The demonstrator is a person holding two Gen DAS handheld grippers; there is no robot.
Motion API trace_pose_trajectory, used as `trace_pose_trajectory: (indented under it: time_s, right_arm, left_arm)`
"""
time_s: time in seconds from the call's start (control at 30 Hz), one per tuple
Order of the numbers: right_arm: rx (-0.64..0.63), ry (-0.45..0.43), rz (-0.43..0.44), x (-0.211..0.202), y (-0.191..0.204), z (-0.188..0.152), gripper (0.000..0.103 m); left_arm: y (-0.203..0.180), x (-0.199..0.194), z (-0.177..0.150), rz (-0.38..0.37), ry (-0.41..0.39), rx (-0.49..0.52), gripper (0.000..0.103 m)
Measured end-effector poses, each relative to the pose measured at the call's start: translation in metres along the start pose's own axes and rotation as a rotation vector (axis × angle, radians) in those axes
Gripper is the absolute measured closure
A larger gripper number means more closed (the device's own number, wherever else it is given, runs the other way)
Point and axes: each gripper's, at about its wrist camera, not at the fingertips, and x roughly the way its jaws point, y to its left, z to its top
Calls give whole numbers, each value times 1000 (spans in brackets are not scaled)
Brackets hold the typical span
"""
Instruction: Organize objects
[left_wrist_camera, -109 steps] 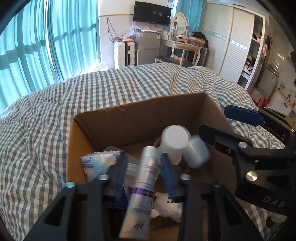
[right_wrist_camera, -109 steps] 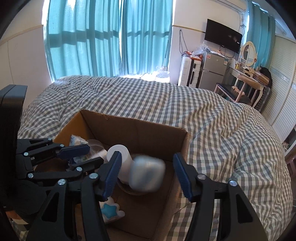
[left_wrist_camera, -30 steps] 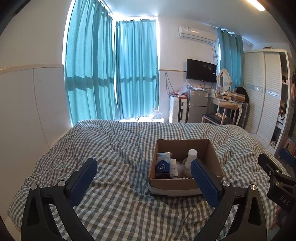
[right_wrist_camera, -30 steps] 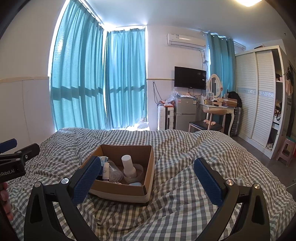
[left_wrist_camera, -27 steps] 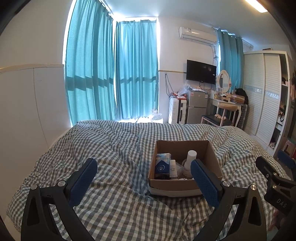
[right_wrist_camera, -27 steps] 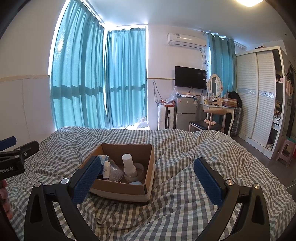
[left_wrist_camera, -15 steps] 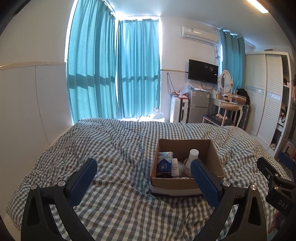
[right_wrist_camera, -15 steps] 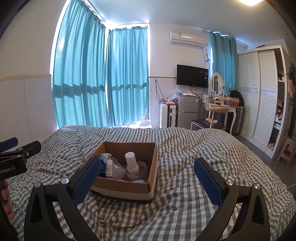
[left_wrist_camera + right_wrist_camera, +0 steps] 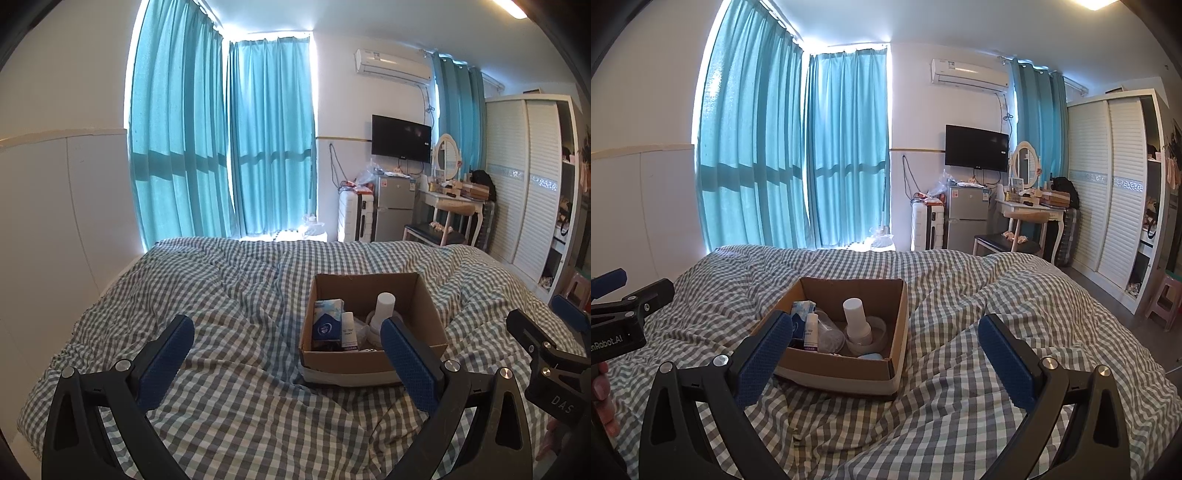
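Checked bedspread (image 9: 229,295) wide around cardboard box (image 9: 373,360), left tongs (image 9: 286,349), right tongs (image 9: 886,349) both spread, empty.

- Left wrist view: faces the curtains, above the bed's near end, cardboard box (image 9: 373,363) right of centre, well off.
- Right wrist view: same heading, cardboard box (image 9: 834,373) left of centre.
- Shared: box, bed, curtains.

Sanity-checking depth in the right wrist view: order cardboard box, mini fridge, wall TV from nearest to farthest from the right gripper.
From the right gripper, which is open and empty:
1. cardboard box, on the bed just ahead, slightly left.
2. mini fridge, past the bed, against the far wall.
3. wall TV, mounted above the fridge on that wall; close to the fridge in depth.
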Motion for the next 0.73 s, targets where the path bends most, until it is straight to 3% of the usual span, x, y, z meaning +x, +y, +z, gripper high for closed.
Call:
trace_pose_trajectory:
  time_s: [0.73]
  right_arm:
    - [-18,15,-1,3,5,-1,2]
  left_arm:
    - [3,-3,1,3,-2,-12,0]
